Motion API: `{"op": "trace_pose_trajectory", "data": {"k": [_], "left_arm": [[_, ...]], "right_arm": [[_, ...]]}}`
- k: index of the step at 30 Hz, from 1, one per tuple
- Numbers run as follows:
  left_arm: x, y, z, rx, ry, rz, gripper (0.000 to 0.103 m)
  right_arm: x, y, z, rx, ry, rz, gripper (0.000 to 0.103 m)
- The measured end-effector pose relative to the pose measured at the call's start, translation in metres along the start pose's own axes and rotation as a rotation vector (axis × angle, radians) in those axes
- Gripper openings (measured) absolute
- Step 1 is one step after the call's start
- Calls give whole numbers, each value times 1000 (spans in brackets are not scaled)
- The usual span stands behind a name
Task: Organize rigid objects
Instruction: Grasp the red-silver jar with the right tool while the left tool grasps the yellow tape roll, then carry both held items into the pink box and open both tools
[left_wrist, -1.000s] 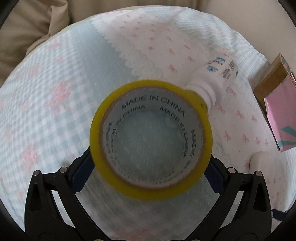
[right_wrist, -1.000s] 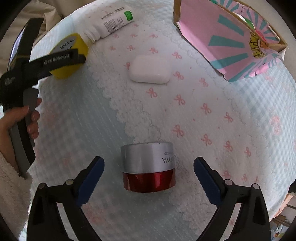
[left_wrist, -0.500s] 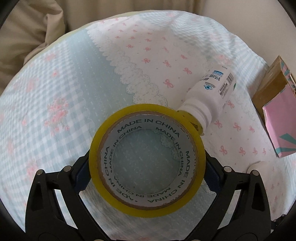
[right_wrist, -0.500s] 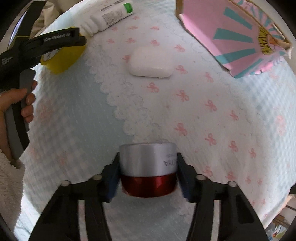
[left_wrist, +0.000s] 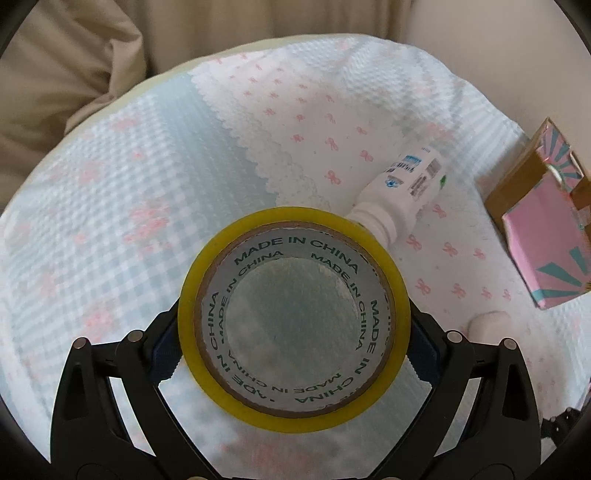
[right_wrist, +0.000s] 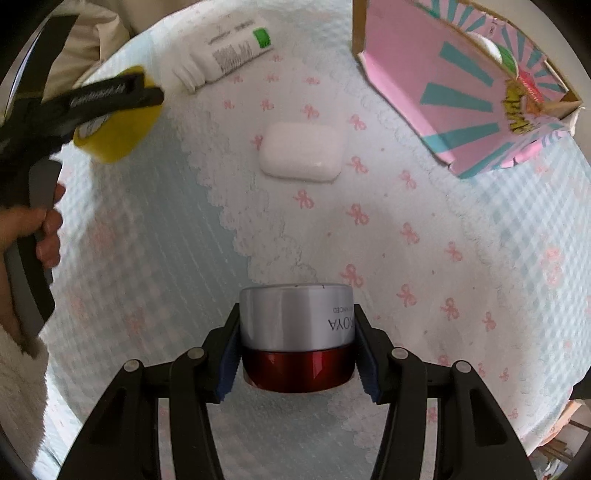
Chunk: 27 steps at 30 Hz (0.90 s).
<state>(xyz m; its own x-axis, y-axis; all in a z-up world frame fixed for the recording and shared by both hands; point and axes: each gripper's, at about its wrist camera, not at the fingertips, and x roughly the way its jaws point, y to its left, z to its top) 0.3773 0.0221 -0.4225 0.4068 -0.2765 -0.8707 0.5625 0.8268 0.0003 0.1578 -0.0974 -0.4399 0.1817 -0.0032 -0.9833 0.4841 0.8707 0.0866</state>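
Already both tools were loaded, the right gripper (right_wrist: 297, 354) clamped on the silver-and-red jar (right_wrist: 295, 338) standing on the bow-print bedspread (right_wrist: 424, 258), the left gripper (left_wrist: 293, 343) pinching the yellow tape roll (left_wrist: 293, 317) across its width, and the pink box (right_wrist: 461, 92) lay ahead, nearer the right hand, beside beige cushions (left_wrist: 66, 66).
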Motion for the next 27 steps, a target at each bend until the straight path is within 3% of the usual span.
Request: {"op": "trace_pose_trajectory", "data": {"k": [6, 13, 18, 27], "left_arm": [[-58, -7, 3, 17, -41, 8, 97], [-142, -25, 18, 9, -72, 11, 97], [-201, -44, 33, 0, -81, -5, 97], [-255, -104, 48, -30, -102, -37, 97]], "right_arm": [[-36, 1, -6, -1, -54, 35, 50], [-119, -8, 4, -55, -148, 78, 50], [-168, -17, 21, -57, -141, 137, 50], [-241, -78, 60, -23, -208, 178, 50]]}}
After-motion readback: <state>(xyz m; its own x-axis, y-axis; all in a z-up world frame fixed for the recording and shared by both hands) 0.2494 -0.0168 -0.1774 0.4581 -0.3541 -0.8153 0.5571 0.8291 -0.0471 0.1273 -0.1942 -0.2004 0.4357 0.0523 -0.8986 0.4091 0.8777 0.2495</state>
